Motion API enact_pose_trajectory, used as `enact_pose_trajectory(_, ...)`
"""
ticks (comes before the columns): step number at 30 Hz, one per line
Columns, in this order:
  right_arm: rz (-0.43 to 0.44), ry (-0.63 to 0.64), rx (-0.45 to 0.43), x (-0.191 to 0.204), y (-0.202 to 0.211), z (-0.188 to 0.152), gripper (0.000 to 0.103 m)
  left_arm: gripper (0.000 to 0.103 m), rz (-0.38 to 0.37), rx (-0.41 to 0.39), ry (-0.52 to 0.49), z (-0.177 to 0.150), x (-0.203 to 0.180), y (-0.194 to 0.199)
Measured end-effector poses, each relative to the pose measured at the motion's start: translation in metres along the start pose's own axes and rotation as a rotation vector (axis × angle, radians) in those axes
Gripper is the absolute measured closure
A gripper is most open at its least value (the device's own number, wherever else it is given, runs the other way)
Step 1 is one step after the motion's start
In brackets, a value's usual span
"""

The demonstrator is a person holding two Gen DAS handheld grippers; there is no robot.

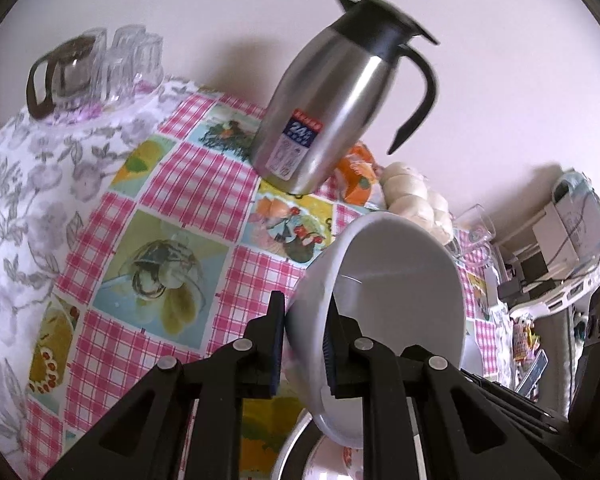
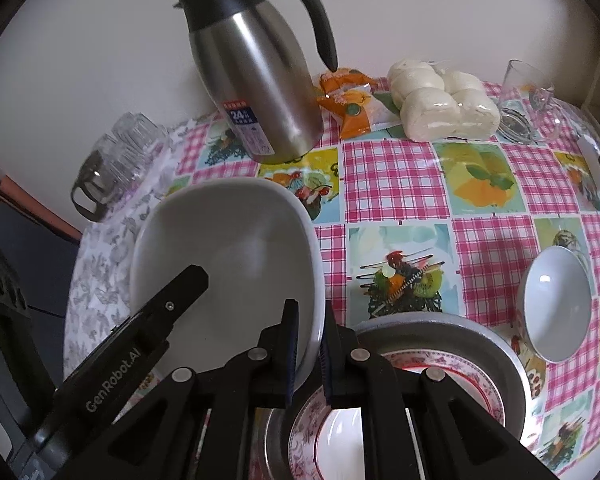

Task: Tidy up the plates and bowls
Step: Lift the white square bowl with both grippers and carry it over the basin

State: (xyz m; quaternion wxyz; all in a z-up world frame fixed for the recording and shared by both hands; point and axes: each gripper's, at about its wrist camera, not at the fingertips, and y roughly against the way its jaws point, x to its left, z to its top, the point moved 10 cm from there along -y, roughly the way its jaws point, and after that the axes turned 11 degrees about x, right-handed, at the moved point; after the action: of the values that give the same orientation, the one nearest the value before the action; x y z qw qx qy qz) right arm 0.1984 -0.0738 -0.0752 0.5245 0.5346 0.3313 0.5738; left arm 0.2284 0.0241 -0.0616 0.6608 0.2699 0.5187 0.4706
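Both grippers (image 1: 304, 344) (image 2: 310, 352) clamped on white dish (image 2: 224, 256) rim, probably lifted; next: lower into patterned plate (image 2: 460, 372) at 5 o'clock

The jug's (image 2: 256, 80) blue sticker (image 2: 245, 120) reads "24"; its smaller print is illegible. The left claw (image 2: 136, 344) bears "GenRobot.AI".

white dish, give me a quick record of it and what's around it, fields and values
held item: white dish, lifted off the table and tilted
left gripper: shut on the dish rim
right gripper: shut on the opposite rim
below: floral plate sitting in a metal basin
loose bowl: small white bowl on the checked tablecloth, apart from the basin
back of table: steel jug, buns, glasses
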Motion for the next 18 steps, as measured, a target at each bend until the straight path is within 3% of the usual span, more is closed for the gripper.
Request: enact_pose_trajectory(18,0.099,-0.013,-0.161,-0.026,0.065,-0.038,0.092,0.085,0.048,-0.081,-0.165,-0.031,-0.060,0.045)
